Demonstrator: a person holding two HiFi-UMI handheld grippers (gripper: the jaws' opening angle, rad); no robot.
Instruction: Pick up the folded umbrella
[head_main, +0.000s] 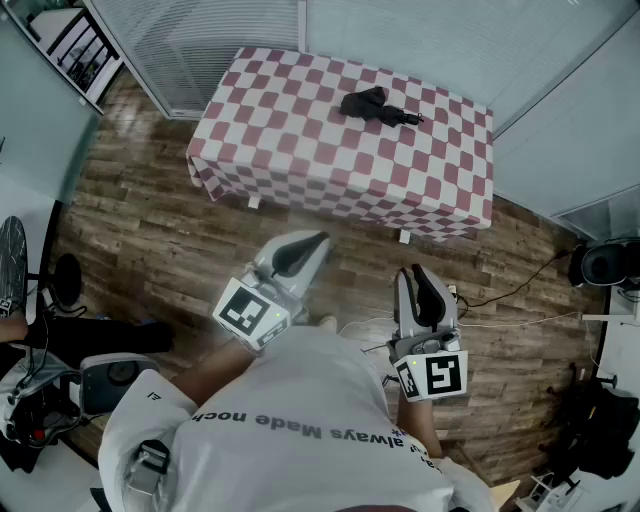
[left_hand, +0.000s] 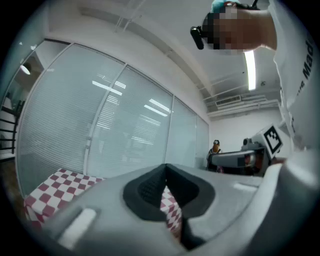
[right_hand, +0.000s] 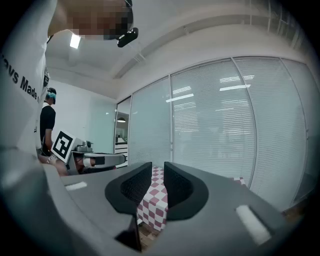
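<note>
Folded umbrella (head_main: 378, 107) lies on the checked table (head_main: 300, 150) at upper centre, long axis roughly left-right, well apart from left gripper (head_main: 314, 243) and right gripper (head_main: 417, 272), both closed, empty, neither clearly nearer.

Checkered table (head_main: 300, 140), wooden floor (head_main: 130, 230), window blinds (head_main: 200, 40)

Left hand-held gripper (head_main: 312, 243), right hand-held gripper (head_main: 416, 274), both level, closed
</note>
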